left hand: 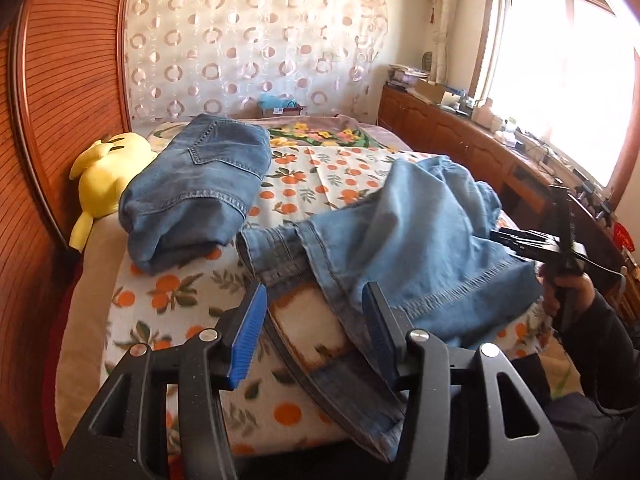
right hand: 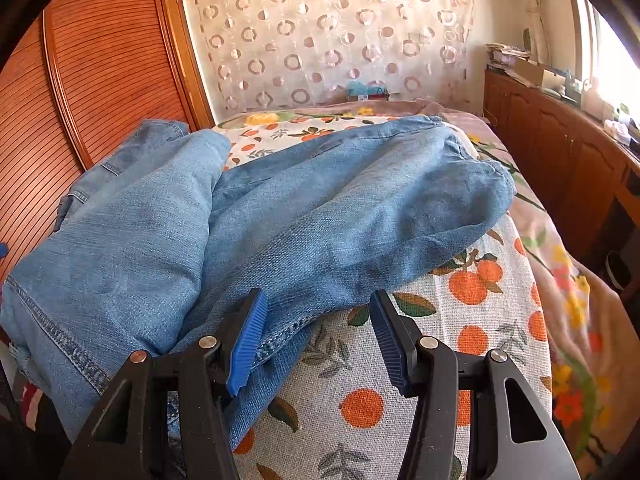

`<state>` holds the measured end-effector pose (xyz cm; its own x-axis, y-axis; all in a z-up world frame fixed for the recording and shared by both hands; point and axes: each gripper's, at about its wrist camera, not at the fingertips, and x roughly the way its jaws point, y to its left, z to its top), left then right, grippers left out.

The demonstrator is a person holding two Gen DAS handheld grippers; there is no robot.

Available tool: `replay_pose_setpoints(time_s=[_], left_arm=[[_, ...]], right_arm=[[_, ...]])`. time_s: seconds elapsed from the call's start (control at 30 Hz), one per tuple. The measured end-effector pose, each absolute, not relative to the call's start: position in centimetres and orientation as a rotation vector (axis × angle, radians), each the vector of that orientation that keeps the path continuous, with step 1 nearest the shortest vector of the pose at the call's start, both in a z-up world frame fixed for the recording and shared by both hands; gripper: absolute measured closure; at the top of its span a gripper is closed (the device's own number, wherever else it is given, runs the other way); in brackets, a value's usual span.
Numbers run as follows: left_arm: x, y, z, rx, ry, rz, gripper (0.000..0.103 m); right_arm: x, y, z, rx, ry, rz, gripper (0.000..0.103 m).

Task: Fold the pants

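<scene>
Left gripper (left hand: pixel 316 332) jaws are standing released over the jeans (left hand: pixel 400 232). Right gripper (right hand: pixel 318 336) jaws are standing released at the jeans' hem. Jeans are lying unfolded on the bed (right hand: pixel 460 320), beside folded jeans (left hand: pixel 196 188).

Open left tool (left hand: pixel 316 334) hovers over loose jeans (left hand: pixel 408 236) on the orange-print bedspread (left hand: pixel 304 188), folded jeans (left hand: pixel 200 184) beyond.

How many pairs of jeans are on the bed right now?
2. Folded jeans lie at the bed's far left beside the yellow plush toy; unfolded jeans sprawl near the front edge. More could be hidden underneath.
</scene>
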<state>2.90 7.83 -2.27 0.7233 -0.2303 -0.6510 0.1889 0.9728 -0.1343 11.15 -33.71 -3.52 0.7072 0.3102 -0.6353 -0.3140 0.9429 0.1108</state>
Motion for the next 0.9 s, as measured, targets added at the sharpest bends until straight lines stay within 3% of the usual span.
replay_pose_setpoints(time_s=[0.4, 0.43, 0.47, 0.57, 0.63, 0.9], left_arm=[[12.6, 7.0, -6.8, -0.111, 0.828, -0.285, 0.052], [13.1, 6.8, -7.1, -0.121, 0.844, -0.299, 0.054], [13.4, 6.7, -7.3, -0.125, 0.852, -0.311, 0.067], [12.7, 5.9, -7.1, -0.092, 0.836, -0.319, 0.088], [11.5, 5.9, -5.8, -0.083, 0.792, -0.312, 0.092], [9.6, 10.0, 0.1, -0.086, 0.659, -0.172, 0.091]], right_arm=[[11.0, -33.6, -3.6, -0.016, 0.710, 0.356, 0.048], [11.0, -33.7, -3.6, -0.015, 0.711, 0.356, 0.048], [11.0, -33.6, -3.6, -0.014, 0.711, 0.356, 0.048], [11.0, -33.7, -3.6, -0.015, 0.710, 0.356, 0.048], [11.1, -33.7, -3.6, -0.013, 0.709, 0.356, 0.048], [11.1, -33.7, -3.7, -0.013, 0.709, 0.357, 0.048]])
